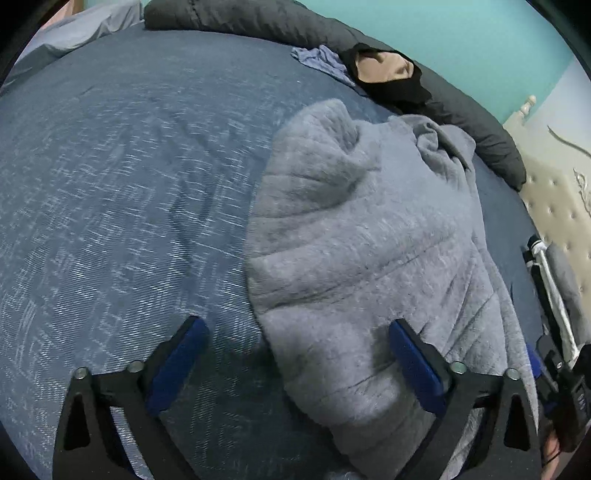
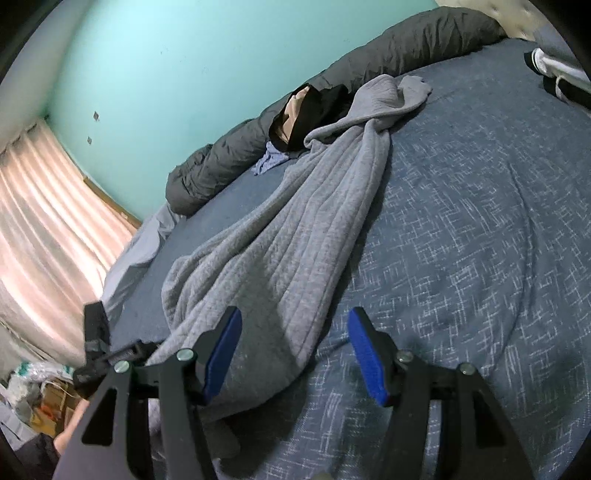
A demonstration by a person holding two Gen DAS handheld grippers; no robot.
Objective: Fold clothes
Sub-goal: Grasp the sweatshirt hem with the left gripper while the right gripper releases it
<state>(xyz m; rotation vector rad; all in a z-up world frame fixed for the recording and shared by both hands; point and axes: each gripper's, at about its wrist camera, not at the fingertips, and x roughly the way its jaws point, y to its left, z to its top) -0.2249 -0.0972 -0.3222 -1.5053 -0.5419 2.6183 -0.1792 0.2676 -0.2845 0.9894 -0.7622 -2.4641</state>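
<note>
A: Any folding done?

B: None visible. Grey garment (image 1: 369, 240) lying long and rumpled on the bed (image 1: 110, 203), bunched and twisted at the far end, ridged along its length. No crease, no squared edge.

A: Exact spot?

B: Toward the right in the left wrist view, running from the near edge up toward the dark duvet (image 1: 258, 18) rolled along the far side. Near end spread wider, partly off the bed edge by the look of the right wrist view.

A: Left gripper (image 1: 299, 347)?

B: Jaws wide apart, gripping nothing. Right-hand pad over the garment's near left edge, left-hand pad over bare bedspread. Touching the cloth or not: cannot tell.

A: Right gripper (image 2: 295, 343)?

B: Jaws also apart, narrower. Garment's near right edge lying between them, not pinched as far as visible.

A: Other clothes?

B: Black piece (image 2: 314, 114) and a small blue one (image 2: 269, 160) by the duvet, just beyond the garment's far end, both unfolded. Something black and white (image 2: 550, 74) at the far right corner, too cut off to name.

A: Left to do?

B: Judging from this, nearly everything: grip both near corners, spread flat, then fold. The other pieces afterwards.
</note>
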